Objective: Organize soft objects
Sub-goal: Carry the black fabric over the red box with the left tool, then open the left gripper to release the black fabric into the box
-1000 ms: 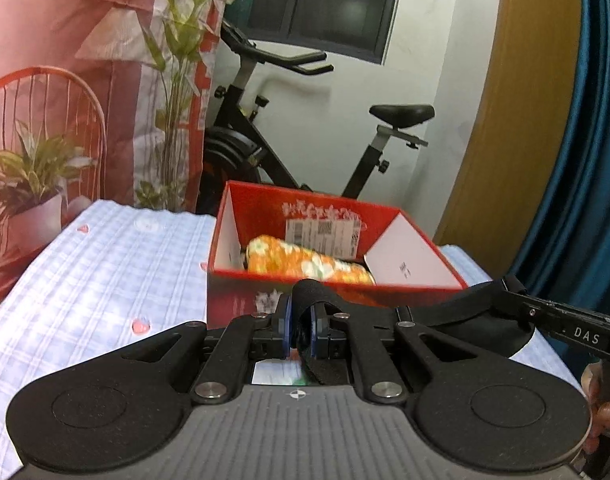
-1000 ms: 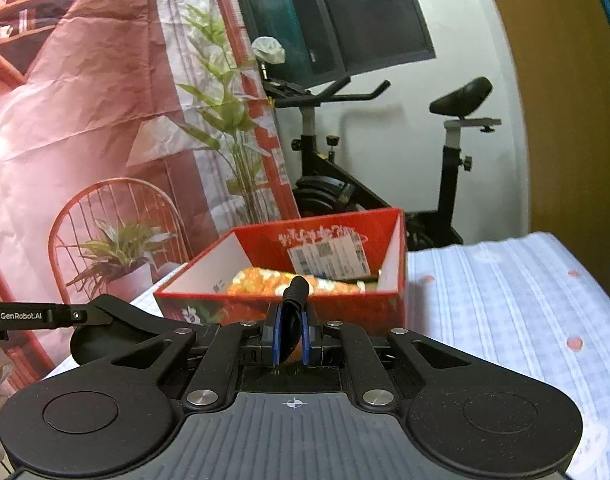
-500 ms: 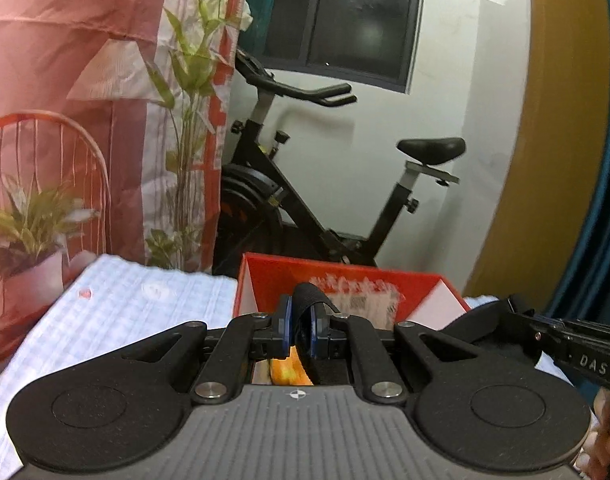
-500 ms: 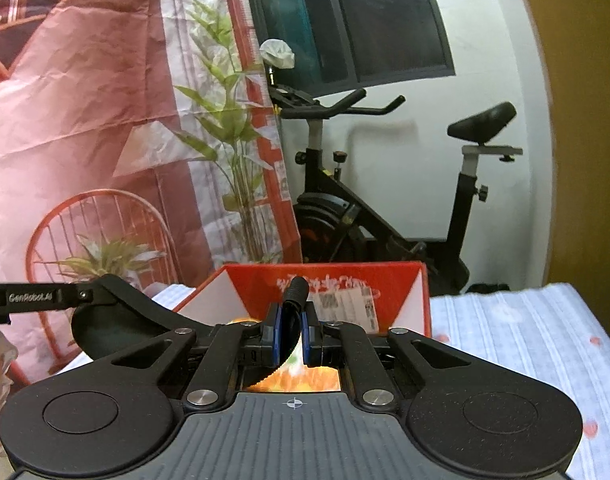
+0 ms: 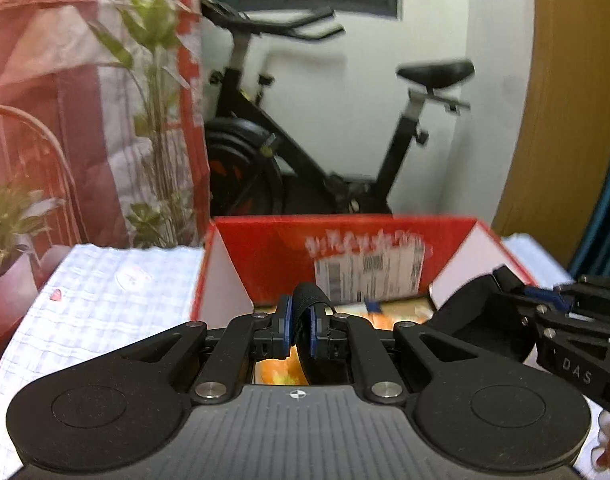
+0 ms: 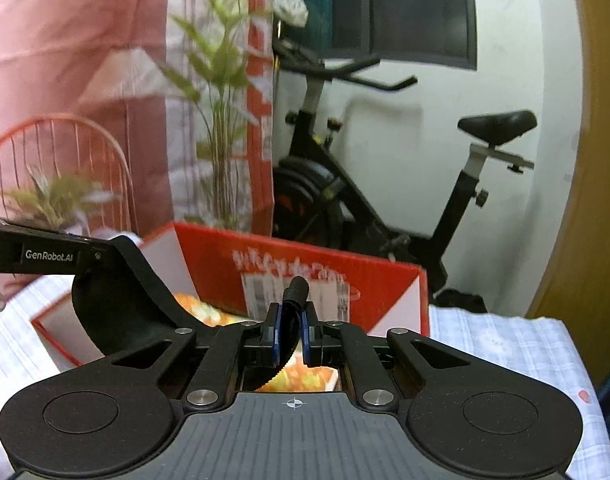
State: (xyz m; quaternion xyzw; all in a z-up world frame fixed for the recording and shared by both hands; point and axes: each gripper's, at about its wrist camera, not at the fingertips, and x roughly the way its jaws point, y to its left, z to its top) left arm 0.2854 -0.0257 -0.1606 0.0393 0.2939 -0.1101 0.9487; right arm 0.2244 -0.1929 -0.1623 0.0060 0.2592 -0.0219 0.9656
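While both claws hang over the open red cardboard box (image 5: pixel 265 256), each is clamped on one end of a dark ribbed fabric strap: the left gripper (image 5: pixel 301 320) pinches an end standing up between its blue pads, and the right gripper (image 6: pixel 292 330) pinches the other end (image 6: pixel 296 292) likewise. Item already stowed: an orange floral-print soft roll (image 6: pixel 193 304), lying on the box floor toward its near wall. Box position: on the blue-checked cloth-covered surface (image 5: pixel 105 304), at its far edge, with a black exercise bike (image 5: pixel 265 152) behind. Risks, as judged: uneven release would leave the strap draped over the box rim or trailing onto the cloth; a claw dipping low could knock the near wall and shove the box toward the far edge; slack fabric may snag on a pad. How much strap hangs below is hidden by the gripper bodies.
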